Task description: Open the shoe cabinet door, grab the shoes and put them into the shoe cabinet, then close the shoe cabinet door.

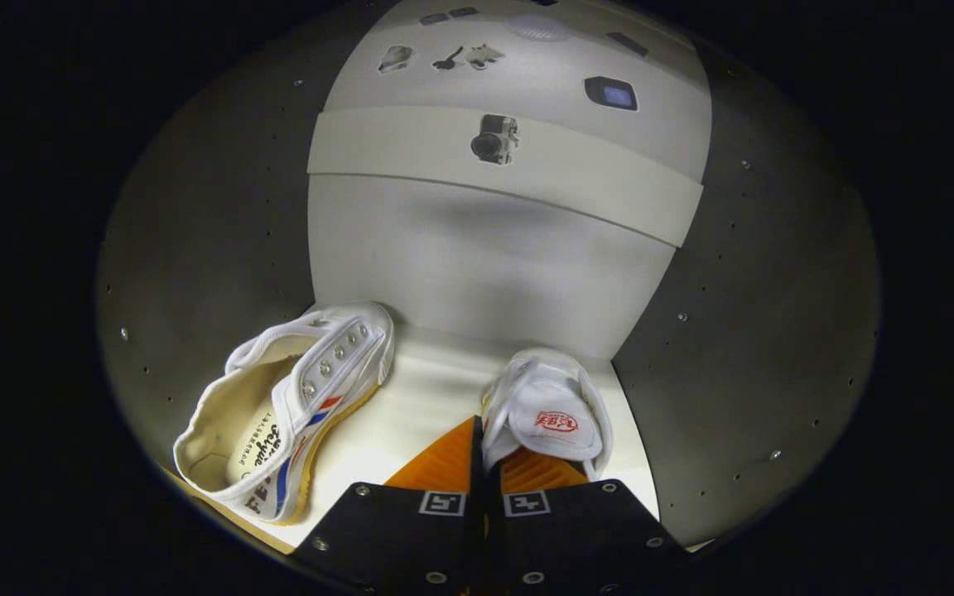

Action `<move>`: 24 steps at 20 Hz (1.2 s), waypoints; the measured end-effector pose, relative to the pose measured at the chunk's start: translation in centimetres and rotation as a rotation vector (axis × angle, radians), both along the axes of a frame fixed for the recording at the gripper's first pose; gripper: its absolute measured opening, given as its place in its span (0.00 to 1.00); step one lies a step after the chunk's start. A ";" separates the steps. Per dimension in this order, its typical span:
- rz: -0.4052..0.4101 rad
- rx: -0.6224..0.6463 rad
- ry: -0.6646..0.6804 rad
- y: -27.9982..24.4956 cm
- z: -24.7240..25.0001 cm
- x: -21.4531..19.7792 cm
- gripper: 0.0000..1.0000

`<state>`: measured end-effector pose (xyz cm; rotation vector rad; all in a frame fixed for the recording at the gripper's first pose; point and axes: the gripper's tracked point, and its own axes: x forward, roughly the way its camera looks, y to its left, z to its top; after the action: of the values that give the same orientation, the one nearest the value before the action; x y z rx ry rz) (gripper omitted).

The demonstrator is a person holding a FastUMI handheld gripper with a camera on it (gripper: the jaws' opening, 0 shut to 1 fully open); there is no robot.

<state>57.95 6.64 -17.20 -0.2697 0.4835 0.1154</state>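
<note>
Shoes: both are seen inside the shoe cabinet [220, 248], on its pale shelf floor [419, 397]. The left shoe [295, 410] lies on its side at lower left of the frame, opening turned toward the camera, sole against the left wall side. The right shoe [547, 414] sits at lower centre, just ahead of the tongs [484, 463], tongue flopped forward.

The tongs are drawn together, with only a thin slit between the fingers. The edge of the right shoe's upper appears to be pinched at the tips, but both-sided contact cannot be confirmed from this angle.

Handling, as judged: canvas uppers, light, soft and collapsible; rubber sole is the only stiff part. Nothing fragile. Cloth is not slippery, but a thin pinch on the tongue lets the shoe swing and twist. A better hold is judged to be the collar rim or heel wall, one finger inside and one outside.

Stage, as judged: placement nearly done; release, then door closing, are left. The left shoe lying on its side may sit close to the door's path; this cannot be told from here.

A back panel [485, 273] and a shelf lip [593, 186] are seen beyond the shoes.
</note>
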 end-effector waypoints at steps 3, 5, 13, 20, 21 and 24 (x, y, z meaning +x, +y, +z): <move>-0.021 -0.003 0.007 -0.2 0.1 -0.8 0.06; -0.038 -0.006 -0.006 -0.4 0.8 -1.6 0.08; -0.073 0.012 -0.056 -0.3 4.0 -6.3 0.07; -0.102 0.035 -0.124 -0.2 7.2 -14.7 0.03; -0.106 0.039 -0.135 -0.2 7.5 -16.4 0.02; -0.110 0.047 -0.166 -0.1 8.0 -21.7 0.02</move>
<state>36.27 6.51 -9.17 -0.2041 0.3298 -0.0028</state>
